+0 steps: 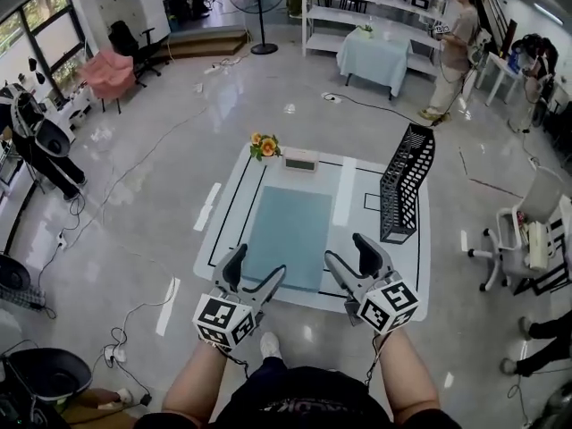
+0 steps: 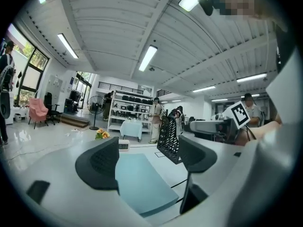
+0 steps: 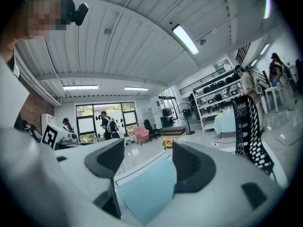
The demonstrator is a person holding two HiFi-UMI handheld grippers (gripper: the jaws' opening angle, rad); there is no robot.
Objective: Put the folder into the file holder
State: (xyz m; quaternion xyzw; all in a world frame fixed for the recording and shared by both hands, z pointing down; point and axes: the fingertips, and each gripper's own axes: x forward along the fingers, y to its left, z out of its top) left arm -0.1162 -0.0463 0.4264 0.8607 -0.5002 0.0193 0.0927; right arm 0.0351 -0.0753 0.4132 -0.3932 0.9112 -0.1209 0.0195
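Note:
A light blue folder lies flat in the middle of the white table. A black mesh file holder stands upright at the table's right side. My left gripper hovers open at the folder's near left corner. My right gripper is open by the near right corner. Neither has anything between its fingers. The left gripper view shows the left gripper above the folder, with the file holder beyond. Between the jaws of the right gripper the folder shows below, and the file holder stands to the right.
A small bunch of flowers and a white box sit at the table's far edge. A white chair stands to the right. A person stands by a cloth-covered table at the back. Cables run across the floor.

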